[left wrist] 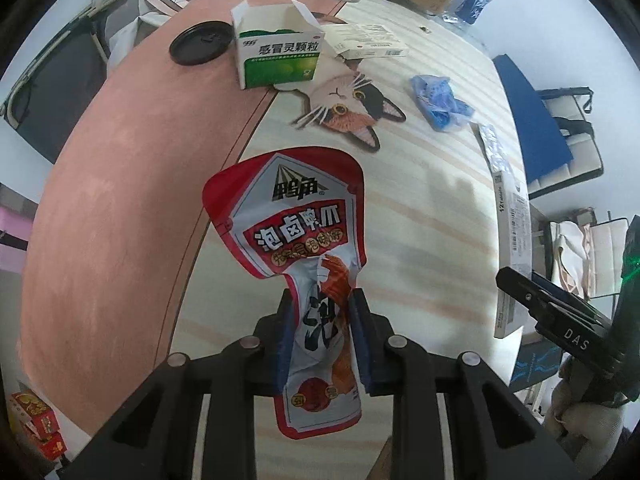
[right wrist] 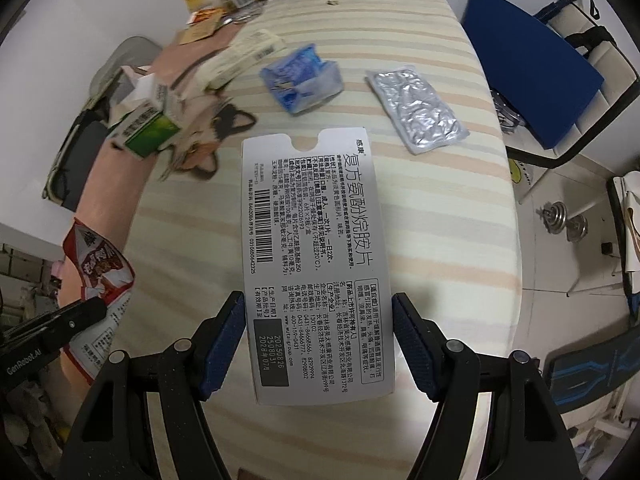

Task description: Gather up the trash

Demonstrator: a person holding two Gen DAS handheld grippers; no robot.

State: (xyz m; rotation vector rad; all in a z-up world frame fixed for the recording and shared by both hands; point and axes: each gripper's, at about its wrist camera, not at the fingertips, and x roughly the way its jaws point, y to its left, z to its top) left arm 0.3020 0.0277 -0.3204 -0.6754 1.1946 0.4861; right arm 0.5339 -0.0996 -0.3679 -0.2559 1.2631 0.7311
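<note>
A red and white snack wrapper (left wrist: 288,220) hangs crumpled between the blue pads of my left gripper (left wrist: 321,304), which is shut on its lower half, above the striped tablecloth (left wrist: 420,208). My right gripper (right wrist: 319,308) is shut on a long grey medicine box (right wrist: 308,220), its printed back facing the camera, held by its two long edges above the table. The right wrist view also catches the wrapper (right wrist: 100,268) at lower left. In the left wrist view the grey box (left wrist: 514,248) shows edge-on at the right.
On the table lie a green and white medicine box (left wrist: 276,54) with open flaps, a flat white box (left wrist: 368,42), a crumpled blue bag (left wrist: 440,100), a foil blister pack (right wrist: 416,108), a black lid (left wrist: 202,42) and a cat-shaped mat (left wrist: 348,108). A blue chair (right wrist: 528,68) stands right of the table.
</note>
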